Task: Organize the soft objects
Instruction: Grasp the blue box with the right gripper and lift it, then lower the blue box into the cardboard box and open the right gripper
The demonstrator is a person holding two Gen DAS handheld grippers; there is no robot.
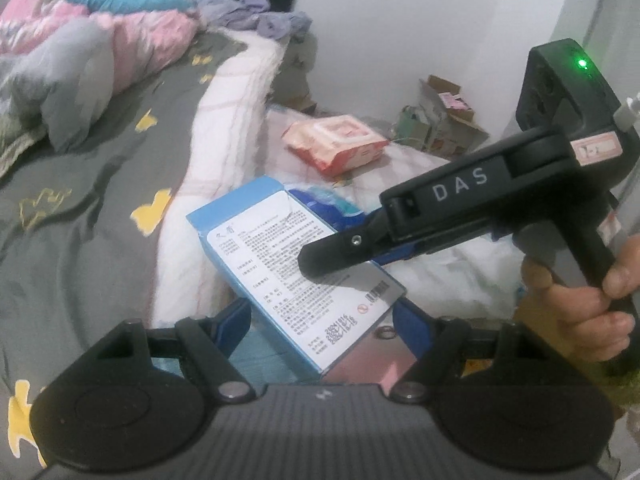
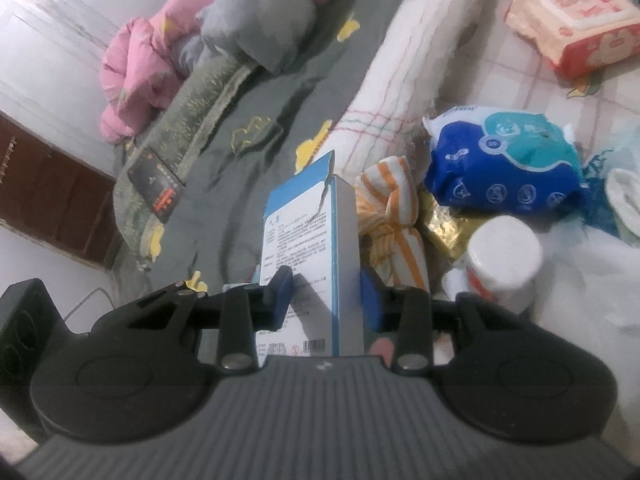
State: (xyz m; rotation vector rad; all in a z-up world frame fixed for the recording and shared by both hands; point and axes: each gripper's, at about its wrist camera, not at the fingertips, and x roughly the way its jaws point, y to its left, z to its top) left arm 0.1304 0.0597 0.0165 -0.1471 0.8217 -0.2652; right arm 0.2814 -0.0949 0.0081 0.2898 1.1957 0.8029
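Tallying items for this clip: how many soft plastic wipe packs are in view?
2. A pink wipe pack lies on the checked sheet, far from the tools. A blue wipe pack sits beside the striped cloth bundle. Others may be hidden in the clutter.

Grey bedsheet left of my held box lies open; striped cloth, white jar, blue pack crowd the right.

black plastic right gripper marked "das", green light, blue-padded fingers, bare hand.
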